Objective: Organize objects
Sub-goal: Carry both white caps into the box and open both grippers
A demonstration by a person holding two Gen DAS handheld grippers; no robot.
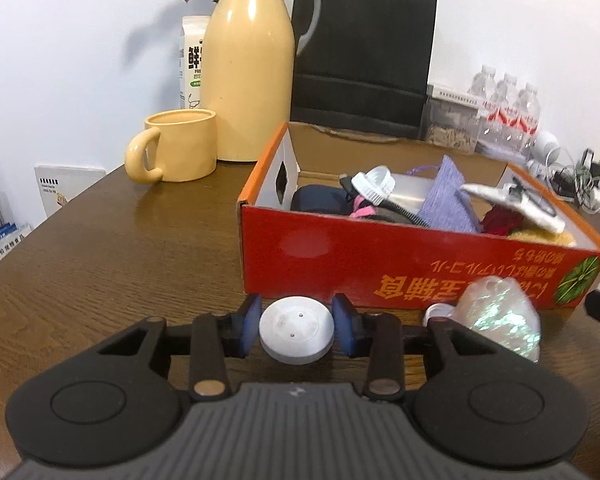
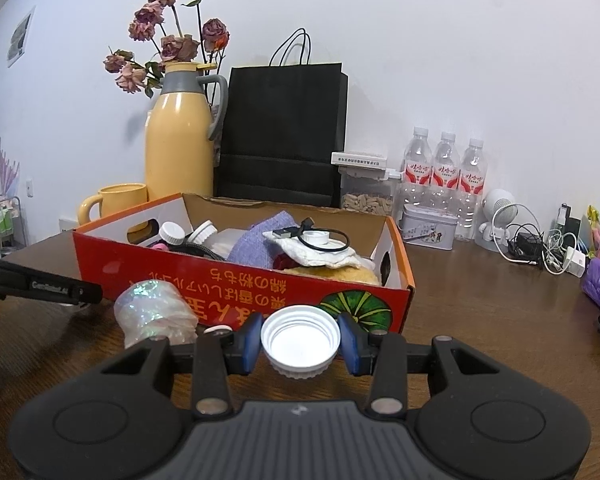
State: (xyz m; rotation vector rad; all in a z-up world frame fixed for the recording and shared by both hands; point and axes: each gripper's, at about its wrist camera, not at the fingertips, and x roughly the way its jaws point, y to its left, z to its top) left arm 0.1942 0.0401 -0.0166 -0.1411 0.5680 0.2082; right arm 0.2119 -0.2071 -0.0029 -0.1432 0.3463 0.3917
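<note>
A red cardboard box (image 1: 380, 268) stands on the brown table, filled with caps, a purple cloth, a cable and other small items; it also shows in the right wrist view (image 2: 204, 276). My left gripper (image 1: 296, 326) is shut on a white round lid (image 1: 296, 330), top side up, in front of the box. My right gripper (image 2: 299, 340) is shut on a white ribbed cap (image 2: 299, 342), open side up, near the box's front right corner. An iridescent plastic bundle (image 1: 500, 316) lies in front of the box; it shows in the right wrist view (image 2: 154, 312) too.
A yellow thermos (image 1: 248, 64) and yellow mug (image 1: 176, 150) stand left of the box, a black paper bag (image 1: 360, 60) behind it. Water bottles (image 2: 444, 176), a tin (image 2: 430, 226), chargers and cables (image 2: 540, 244) lie at the right. A small white cap (image 2: 218, 330) lies by the bundle.
</note>
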